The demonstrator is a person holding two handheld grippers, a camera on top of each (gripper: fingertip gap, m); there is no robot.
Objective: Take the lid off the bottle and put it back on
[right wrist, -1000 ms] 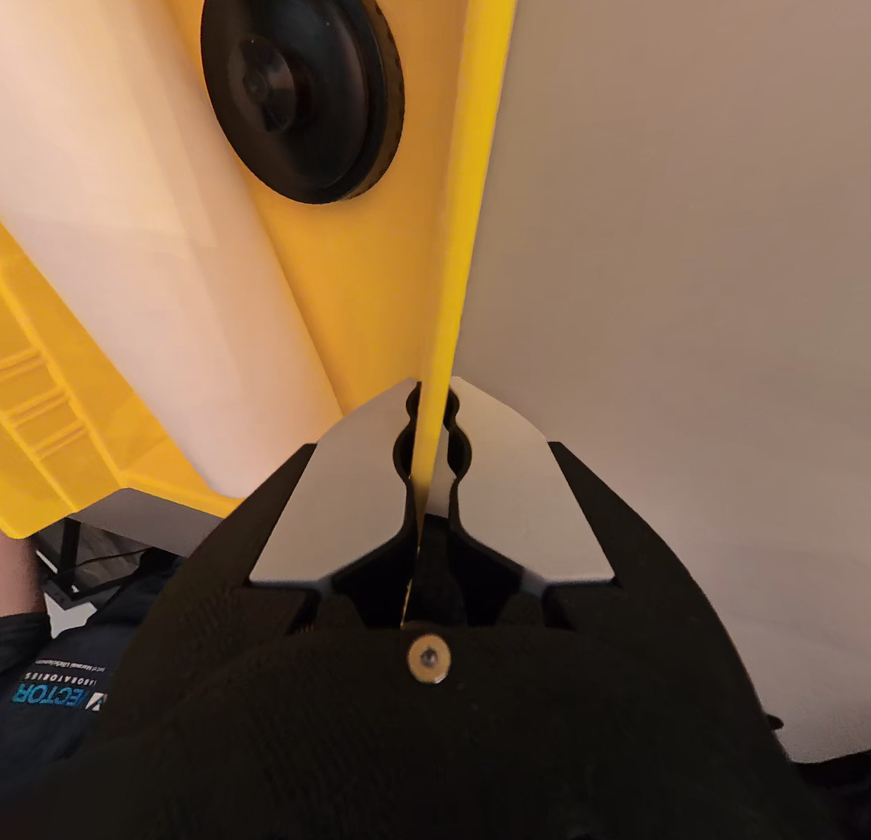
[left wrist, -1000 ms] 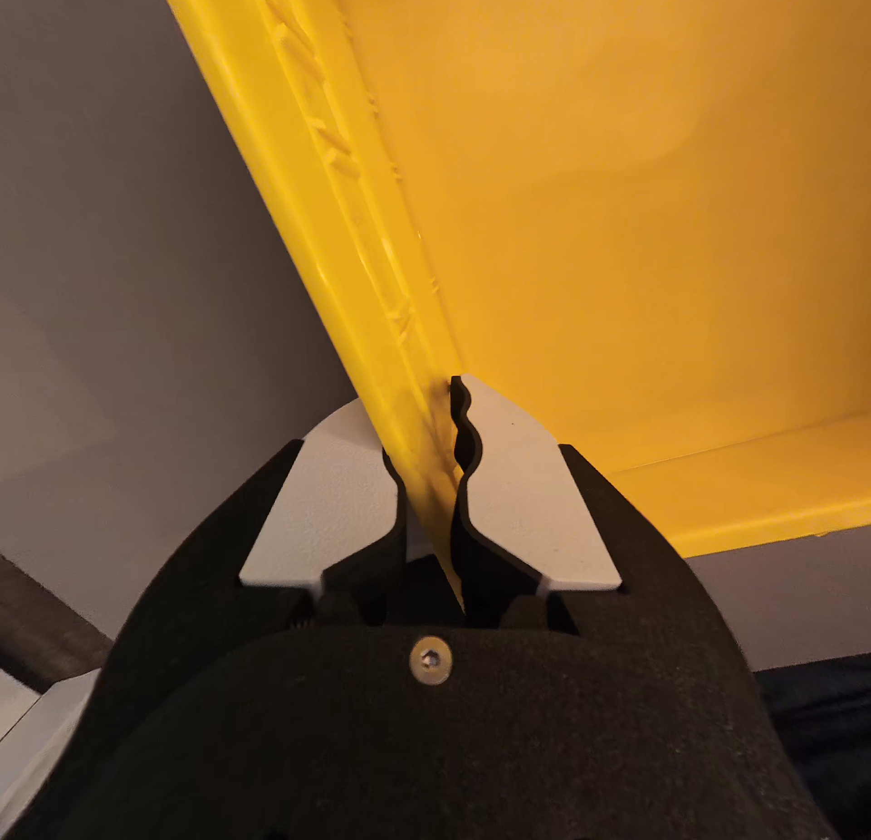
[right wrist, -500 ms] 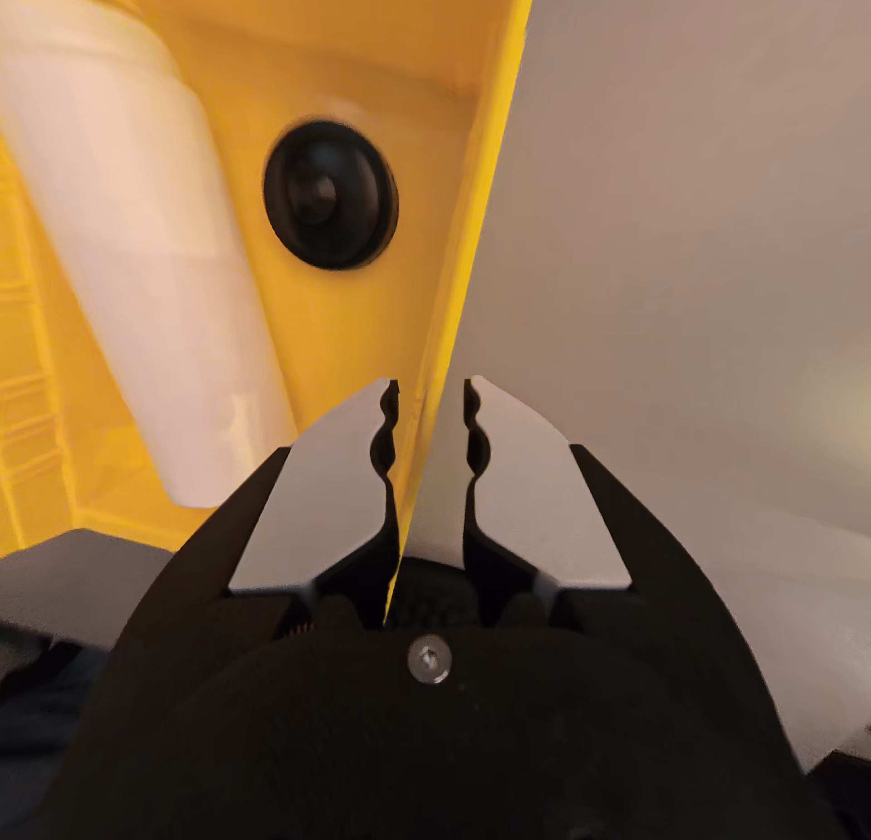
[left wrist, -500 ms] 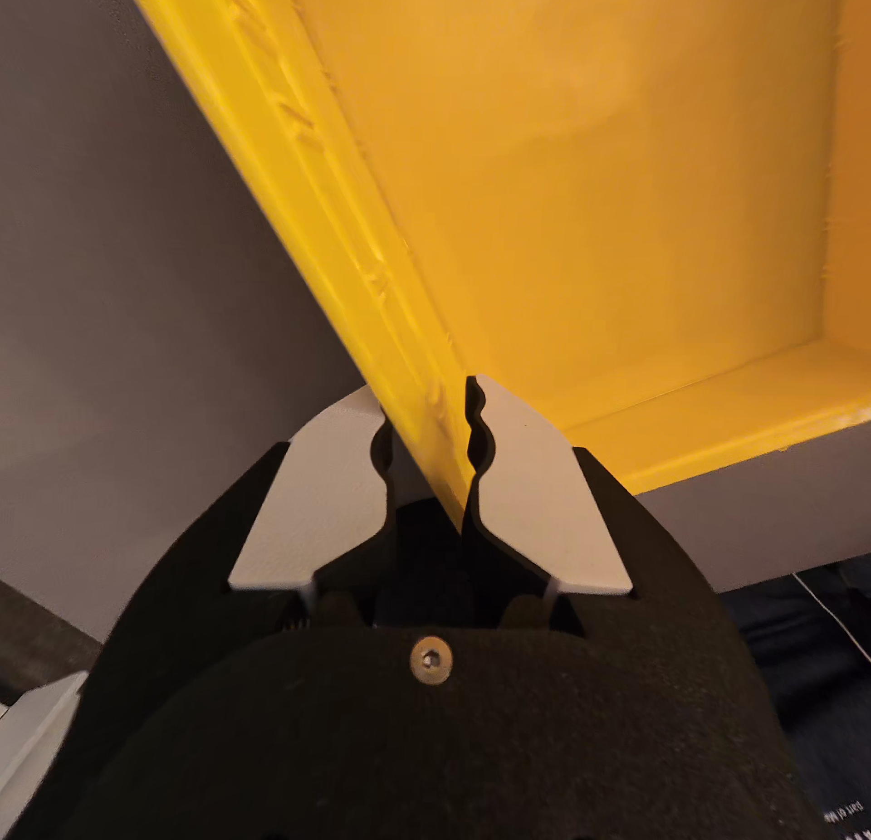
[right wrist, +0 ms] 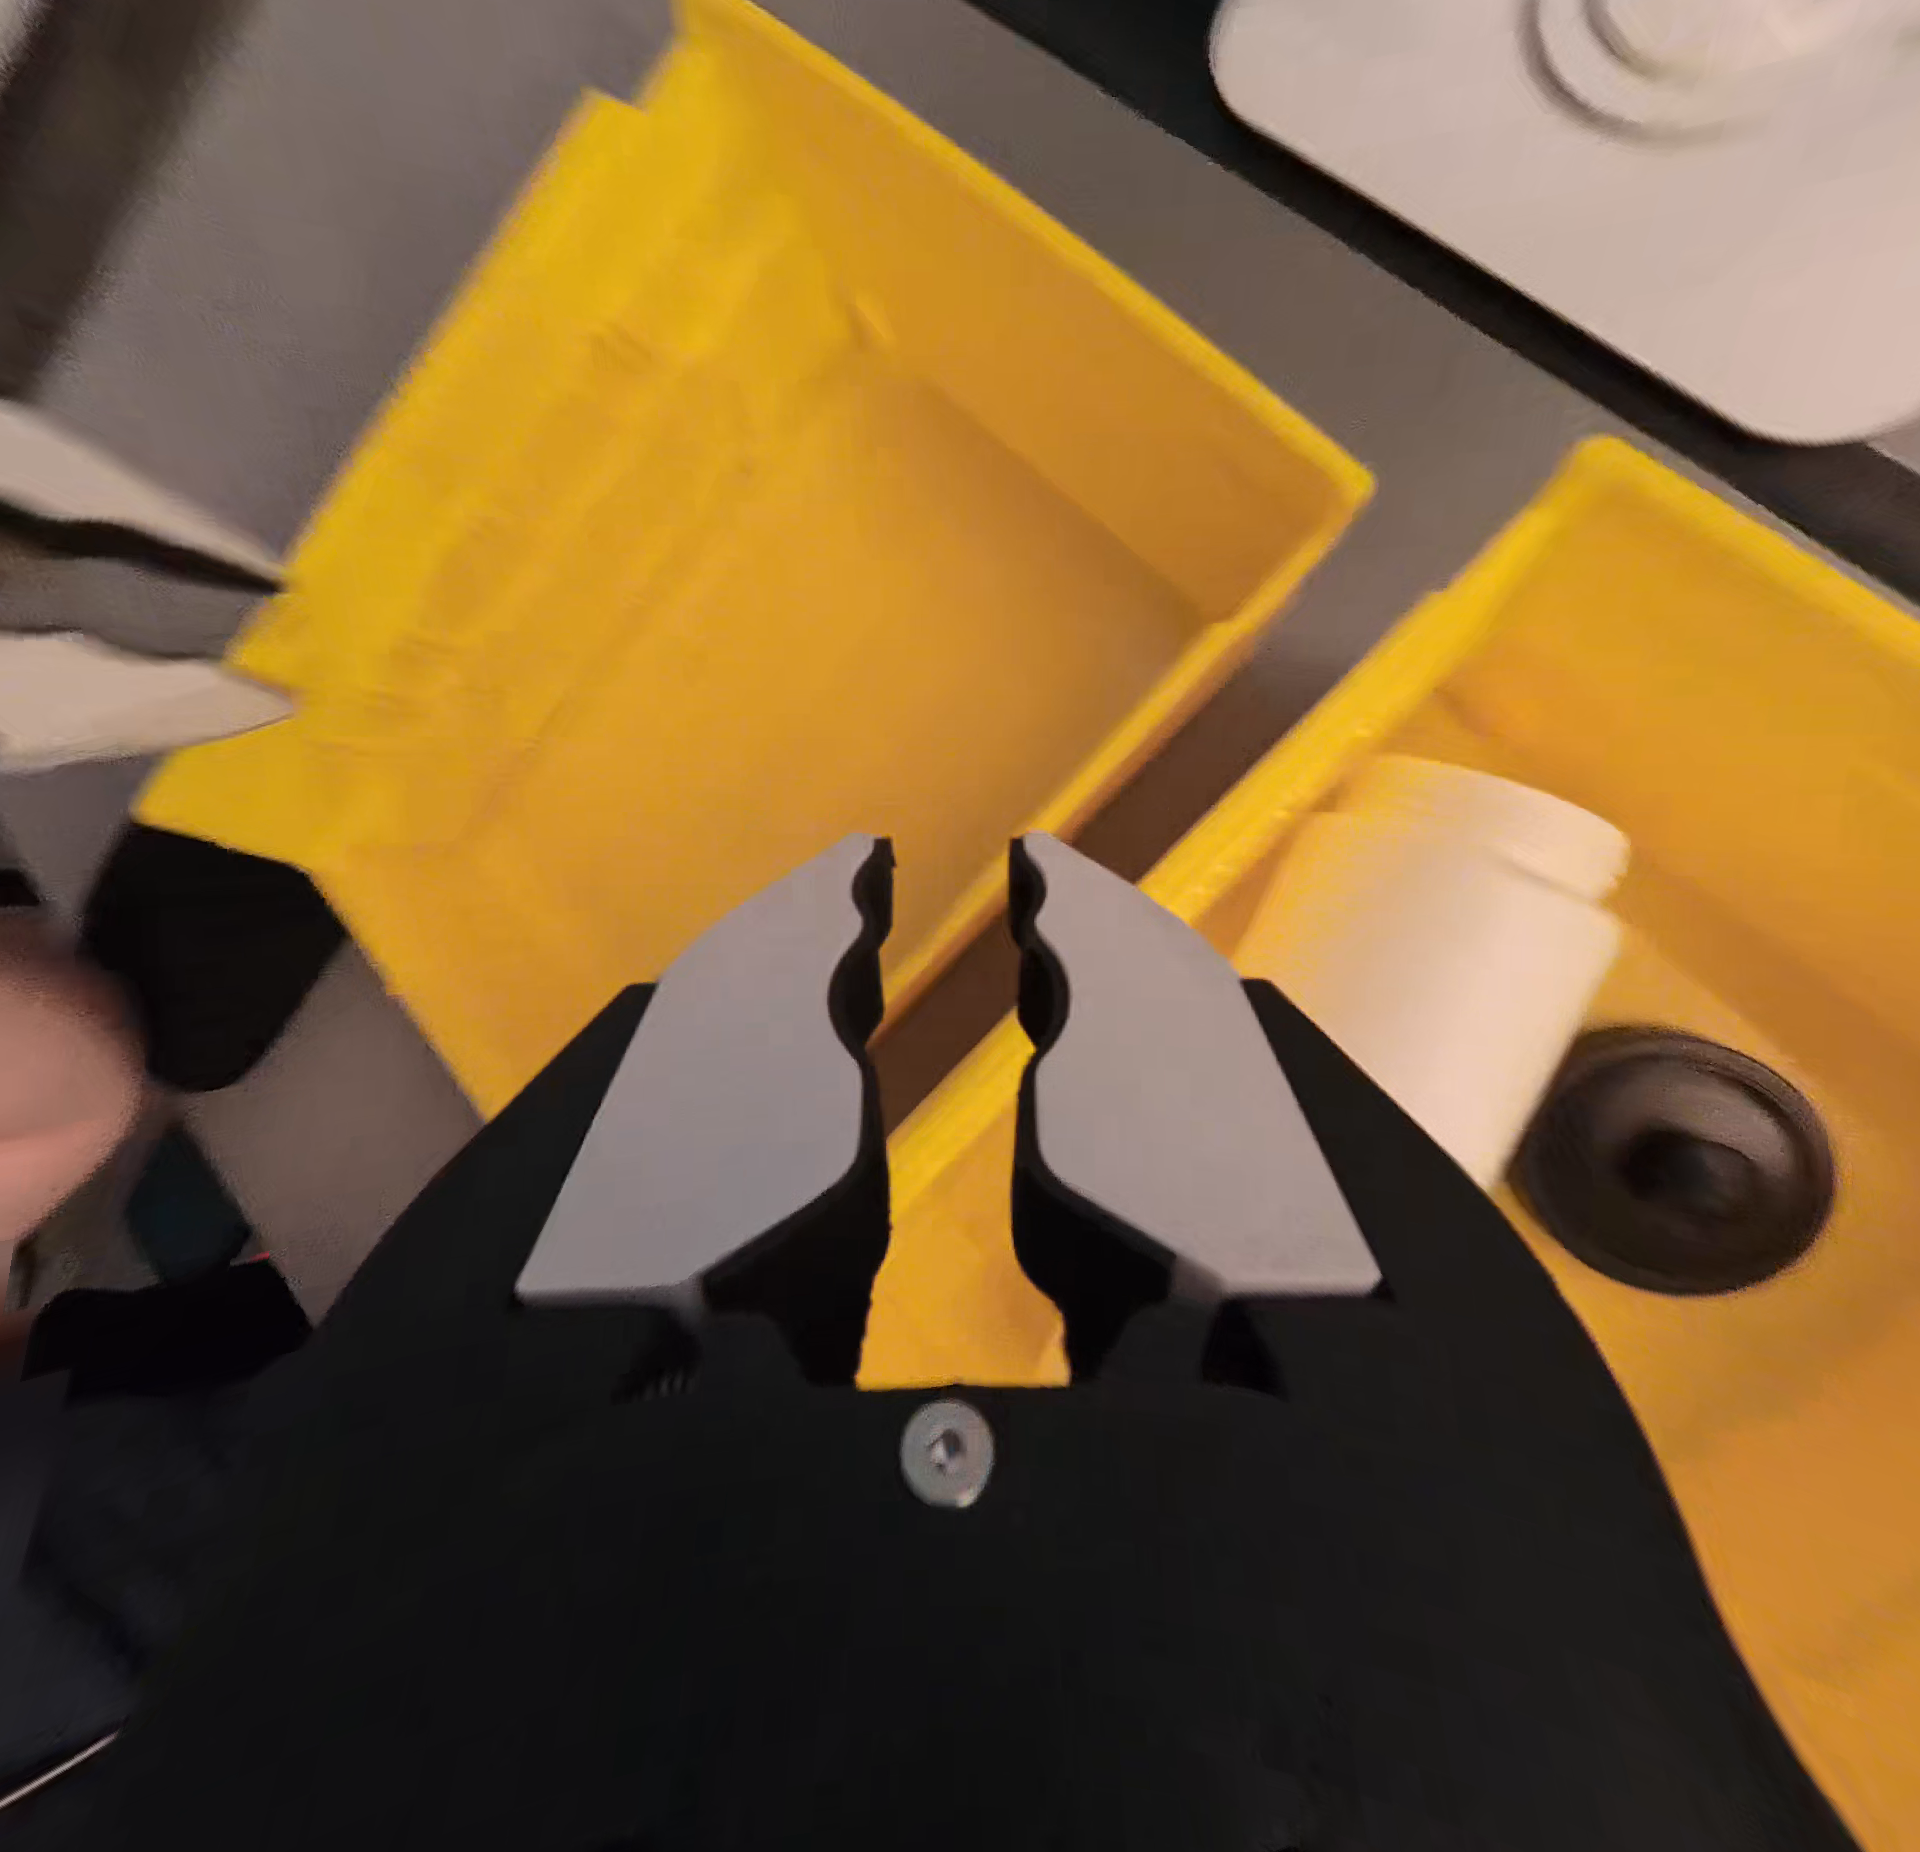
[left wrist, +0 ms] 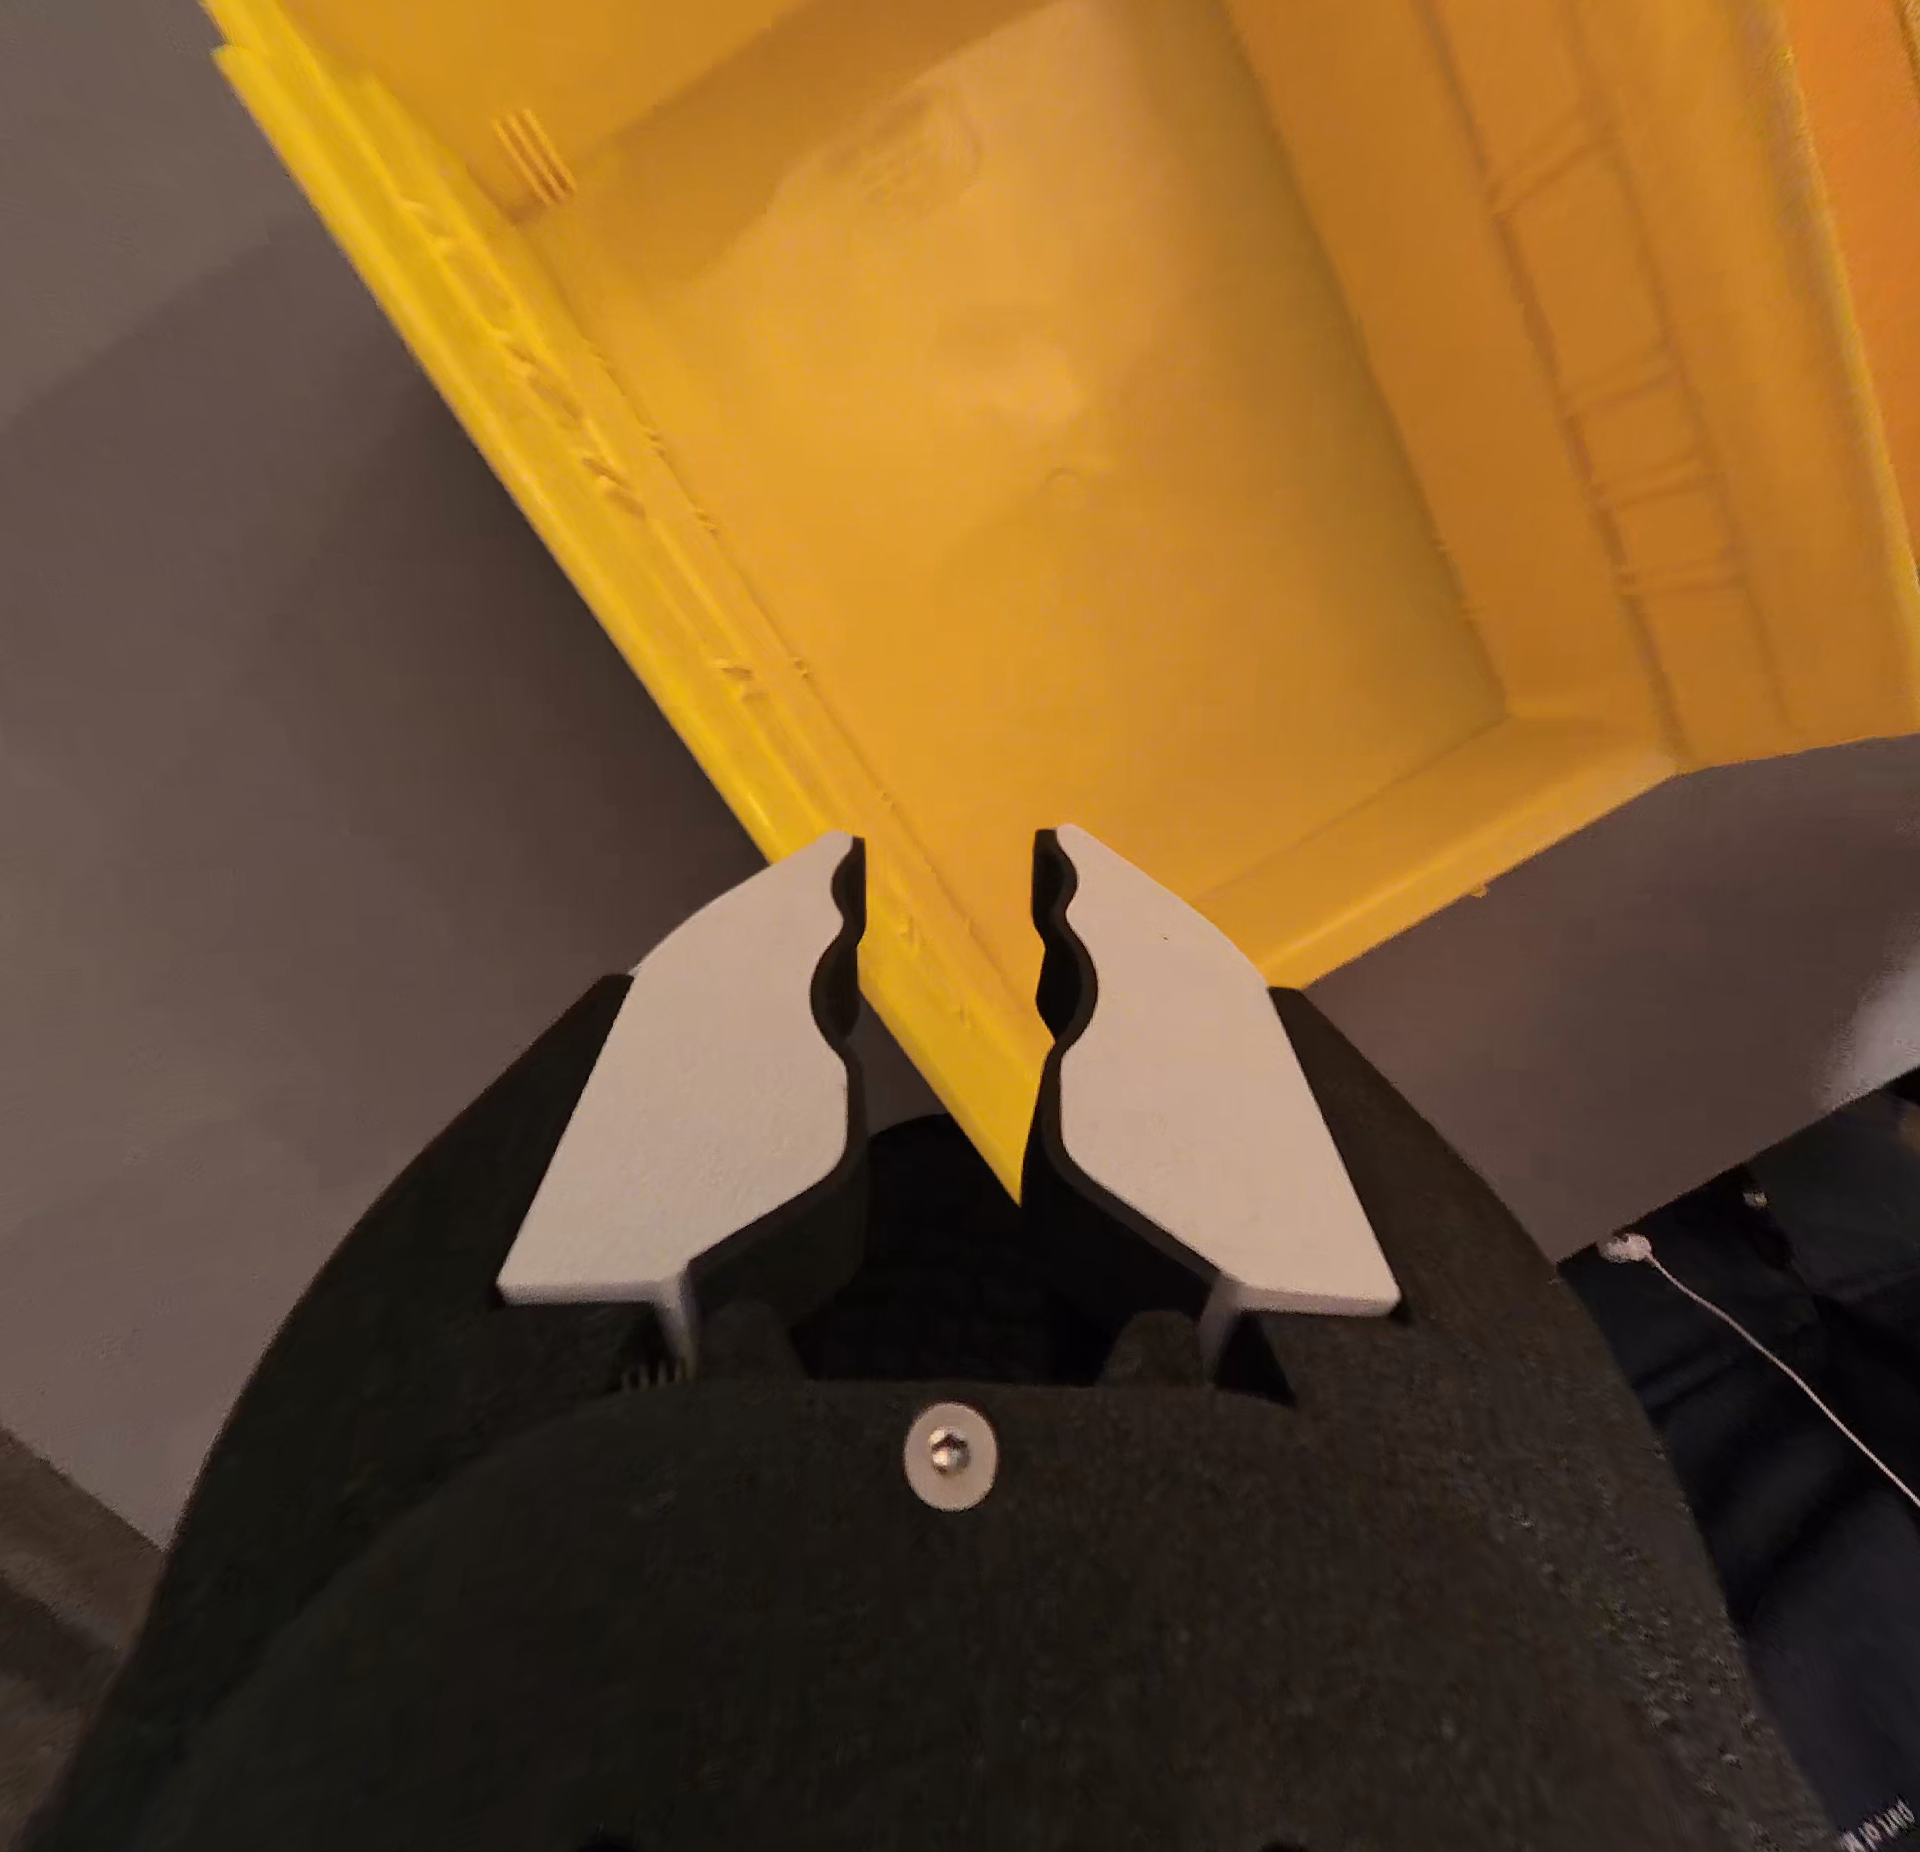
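Grey desk carries two yellow bins side by side, a narrow strip of bare desk between their long walls. Left yellow bin has nothing in it; right yellow bin holds the white bottle lying on its side, threaded neck bare, black lid off and touching the bottle's base end. White pad-like thing at far desk edge, blurred. Right hand-held gripper hovers over the gap between bins, jaws partly apart, gripping nothing. Left hand-held gripper partly open, straddling the left bin's rim, not clamped; rim nearer the right-side finger.
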